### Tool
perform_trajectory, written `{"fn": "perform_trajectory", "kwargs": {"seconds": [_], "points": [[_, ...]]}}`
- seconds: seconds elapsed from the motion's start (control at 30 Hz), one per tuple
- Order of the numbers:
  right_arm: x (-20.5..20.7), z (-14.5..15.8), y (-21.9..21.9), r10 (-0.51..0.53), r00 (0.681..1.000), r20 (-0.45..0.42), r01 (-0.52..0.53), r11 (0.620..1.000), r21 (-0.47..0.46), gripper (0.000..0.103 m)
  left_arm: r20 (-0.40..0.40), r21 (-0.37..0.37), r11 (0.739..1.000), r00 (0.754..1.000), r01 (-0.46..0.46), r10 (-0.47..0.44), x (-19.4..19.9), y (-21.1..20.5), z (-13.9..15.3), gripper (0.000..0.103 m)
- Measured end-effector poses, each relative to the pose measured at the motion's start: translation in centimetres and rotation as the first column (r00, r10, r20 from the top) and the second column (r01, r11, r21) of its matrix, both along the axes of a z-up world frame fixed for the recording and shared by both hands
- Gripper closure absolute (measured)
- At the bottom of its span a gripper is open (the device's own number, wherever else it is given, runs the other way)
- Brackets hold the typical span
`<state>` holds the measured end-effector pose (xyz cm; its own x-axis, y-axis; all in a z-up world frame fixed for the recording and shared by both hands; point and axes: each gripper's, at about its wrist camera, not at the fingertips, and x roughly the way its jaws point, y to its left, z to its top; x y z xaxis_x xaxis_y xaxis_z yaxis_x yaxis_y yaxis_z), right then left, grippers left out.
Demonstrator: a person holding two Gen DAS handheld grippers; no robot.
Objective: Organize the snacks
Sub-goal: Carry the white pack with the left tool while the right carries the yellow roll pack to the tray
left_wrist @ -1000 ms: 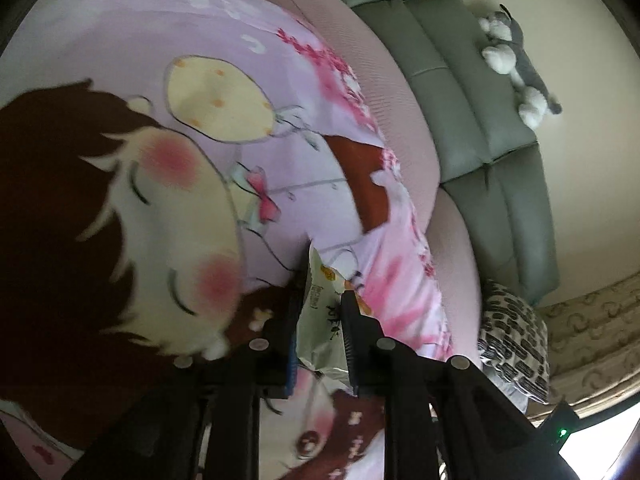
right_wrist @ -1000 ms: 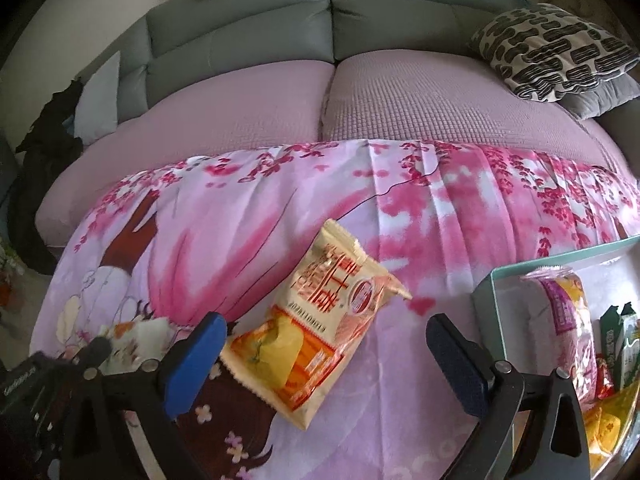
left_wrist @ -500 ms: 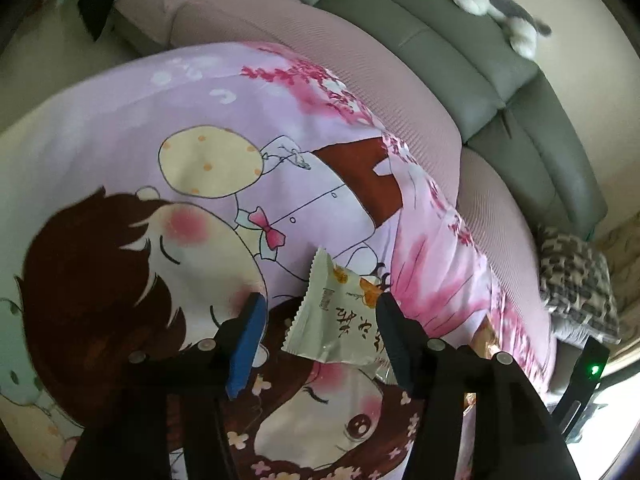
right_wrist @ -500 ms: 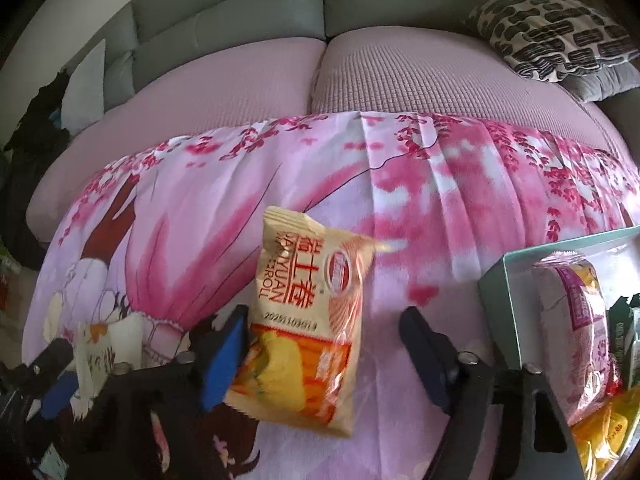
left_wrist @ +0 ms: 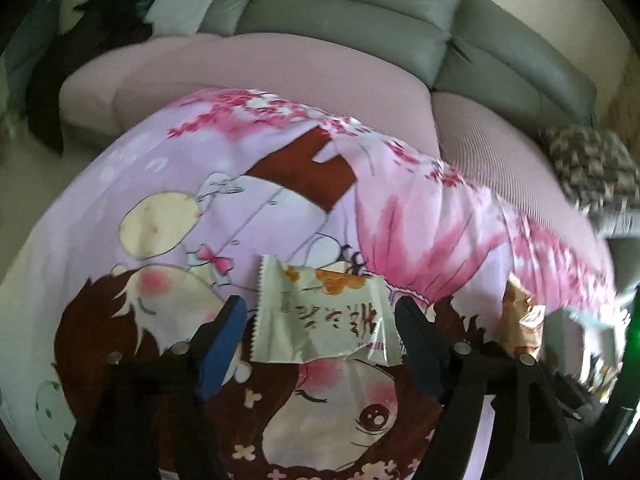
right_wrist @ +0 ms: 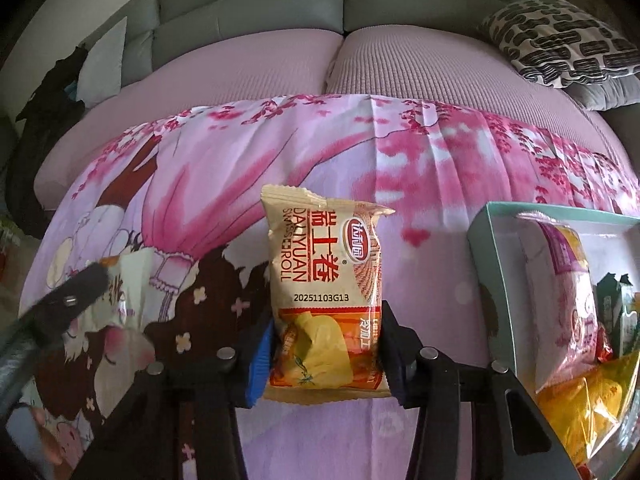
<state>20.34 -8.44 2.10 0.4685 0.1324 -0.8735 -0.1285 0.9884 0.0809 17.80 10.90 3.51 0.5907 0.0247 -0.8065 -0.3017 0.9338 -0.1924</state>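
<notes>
- Your right gripper [right_wrist: 326,354] is clamped on the lower half of the swiss roll packet [right_wrist: 326,300]; both pads press its sides, and the top half stands free above them.
- The packet is puffy and slick. Squeeze harder and it could pop or squirt out; ease off and it likely drops back on the blanket [right_wrist: 420,280].
- The grip sits low on the packet, so the tall upper part may flop sideways when you swing right. Move gently.
- The box [right_wrist: 486,264] sits near the blanket's right edge, right of the packet, with several snacks inside. Its near wall is raised; carry too low and the packet bottom may catch the rim and shove the box.
- The box looks fairly full. A packet dropped on the pile may slide out over the wall.
- Your left gripper [left_wrist: 322,334] is spread wide around the white snack bag [left_wrist: 324,316], which lies flat near the blanket's left-front part; the pads are not touching it.
- That bag is thin and flat on soft cloth. Closing now may pinch the blanket too, or push the bag away.
- The two grippers work close together; the left one shows at the left border of the right view. Watch for a bump if you cross.
- The left view is blurred at its right side, so that area is unclear.
</notes>
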Motion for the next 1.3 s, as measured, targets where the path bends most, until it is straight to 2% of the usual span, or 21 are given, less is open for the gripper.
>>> {"fn": "perform_trajectory", "kwargs": {"seconds": [0.1, 0.2, 0.43, 0.63, 0.73, 0.8, 0.9, 1.03, 1.3], "points": [[0.1, 0.0, 0.0, 0.003, 1.0, -0.001, -0.003, 1.0, -0.005, 0.054, -0.038, -0.006, 1.0, 0.999, 0.026, -0.026, 0.8, -0.8, -1.3, 0.026], [-0.2, 0.1, 0.0, 0.003, 1.0, 0.001, -0.003, 1.0, -0.01, 0.054, -0.084, 0.078, 0.996, 0.996, 0.048, -0.041, 1.4, -1.9, -2.1, 0.026], [-0.2, 0.1, 0.1, 0.005, 1.0, 0.0, -0.005, 1.0, -0.017, 0.054, -0.091, 0.217, 0.975, 0.995, 0.053, -0.034, 2.2, -3.0, -2.8, 0.024], [-0.2, 0.1, 0.2, 0.009, 1.0, 0.002, -0.009, 0.999, -0.031, 0.054, -0.048, 0.267, 0.962, 0.998, 0.053, -0.041, 2.5, -3.1, -3.0, 0.021], [-0.2, 0.1, 0.2, 0.007, 1.0, 0.002, -0.007, 1.0, -0.03, 0.054, -0.02, 0.227, 0.973, 0.999, 0.039, -0.036, 2.4, -2.5, -2.8, 0.023], [-0.3, 0.2, 0.3, 0.006, 1.0, 0.004, -0.006, 1.0, -0.03, 0.054, -0.009, 0.224, 0.974, 1.0, 0.019, -0.017, 2.3, -2.1, -2.5, 0.04], [-0.4, 0.4, 0.2, 0.006, 1.0, 0.008, -0.006, 1.0, -0.023, 0.057, 0.011, 0.186, 0.982, 0.999, 0.029, -0.031, 2.0, -1.5, -2.2, 0.047], [-0.9, 0.8, -0.2, 0.008, 1.0, 0.014, -0.008, 1.0, 0.006, 0.063, 0.028, 0.133, 0.991, 0.999, 0.013, -0.017, 1.6, -0.9, -1.6, 0.049], [-2.9, 3.9, -2.0, -0.015, 0.997, 0.076, 0.01, 0.998, 0.06, 0.064, 0.076, 0.051, 0.999, 0.997, 0.005, -0.009, 0.4, -0.8, 0.7, 0.05]]}}
